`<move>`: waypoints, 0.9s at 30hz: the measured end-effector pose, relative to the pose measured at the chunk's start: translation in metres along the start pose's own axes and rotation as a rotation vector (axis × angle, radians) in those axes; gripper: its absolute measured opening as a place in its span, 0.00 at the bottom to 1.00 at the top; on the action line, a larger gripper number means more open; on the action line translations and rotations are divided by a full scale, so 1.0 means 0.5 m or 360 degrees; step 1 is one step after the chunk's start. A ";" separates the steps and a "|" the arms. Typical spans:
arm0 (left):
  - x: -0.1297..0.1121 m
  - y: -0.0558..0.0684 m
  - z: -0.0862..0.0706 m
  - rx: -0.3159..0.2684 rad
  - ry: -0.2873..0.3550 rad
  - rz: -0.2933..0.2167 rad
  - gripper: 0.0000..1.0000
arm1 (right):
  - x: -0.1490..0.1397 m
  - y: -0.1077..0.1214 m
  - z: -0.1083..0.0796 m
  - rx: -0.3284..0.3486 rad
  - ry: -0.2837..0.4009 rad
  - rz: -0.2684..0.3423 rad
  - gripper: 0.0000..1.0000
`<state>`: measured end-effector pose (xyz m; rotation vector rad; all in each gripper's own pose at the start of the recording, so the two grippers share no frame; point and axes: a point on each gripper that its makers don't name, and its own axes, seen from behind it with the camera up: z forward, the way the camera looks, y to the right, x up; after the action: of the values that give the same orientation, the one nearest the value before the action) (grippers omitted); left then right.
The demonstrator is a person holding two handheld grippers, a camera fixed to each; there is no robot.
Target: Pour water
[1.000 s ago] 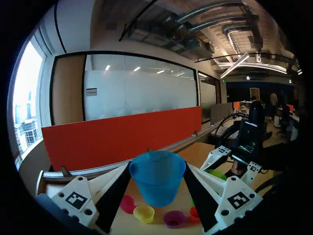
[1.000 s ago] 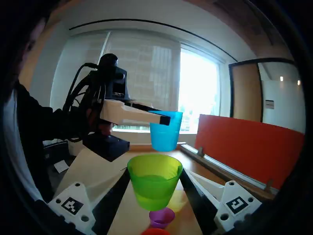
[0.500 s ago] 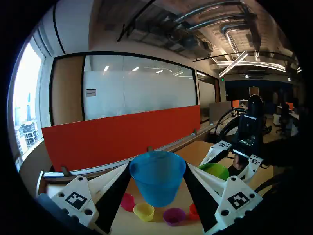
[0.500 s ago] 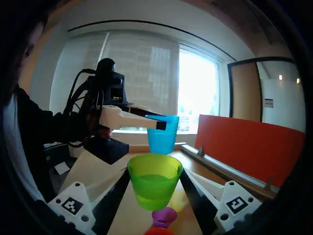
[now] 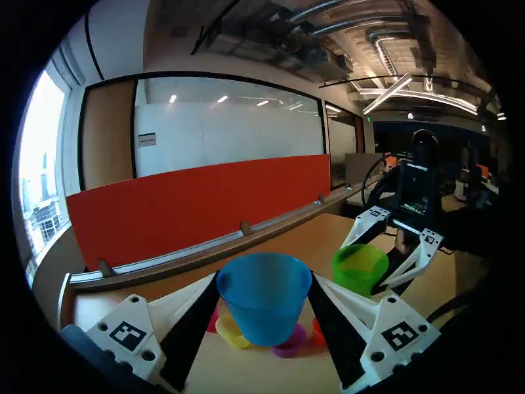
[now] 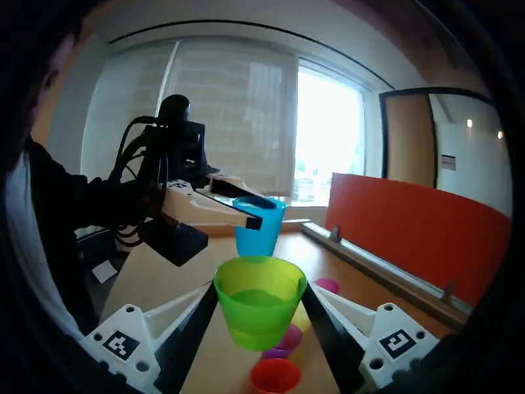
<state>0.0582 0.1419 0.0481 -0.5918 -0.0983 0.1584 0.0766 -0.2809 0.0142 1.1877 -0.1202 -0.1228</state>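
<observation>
The right hand-held gripper (image 6: 260,299) is pinching the upright green cup (image 6: 260,322), partly filled with liquid, above the tabletop (image 6: 157,276), while the left hand-held gripper (image 5: 264,289) is pinching the upright blue cup (image 5: 264,315). The blue cup is hanging just ahead of the green one, rims apart. Whether it is holding anything is hard to make out.
</observation>
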 end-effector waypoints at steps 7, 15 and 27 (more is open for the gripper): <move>-0.065 0.015 -0.005 -0.0014 -0.0104 0.0052 0.89 | -0.030 0.000 -0.025 -0.0023 -0.0070 0.0024 0.91; -0.120 0.042 0.000 -0.0066 -0.0181 0.0049 0.89 | -0.068 -0.009 -0.044 -0.0008 -0.0162 0.0026 0.91; -0.217 0.078 0.008 -0.0124 -0.0346 0.0121 0.89 | -0.131 -0.013 -0.087 0.0022 -0.0300 0.0041 0.92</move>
<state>-0.0539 0.1570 0.0245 -0.6551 -0.2938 0.2936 0.0187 -0.2329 -0.0099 1.1867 -0.3025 -0.2115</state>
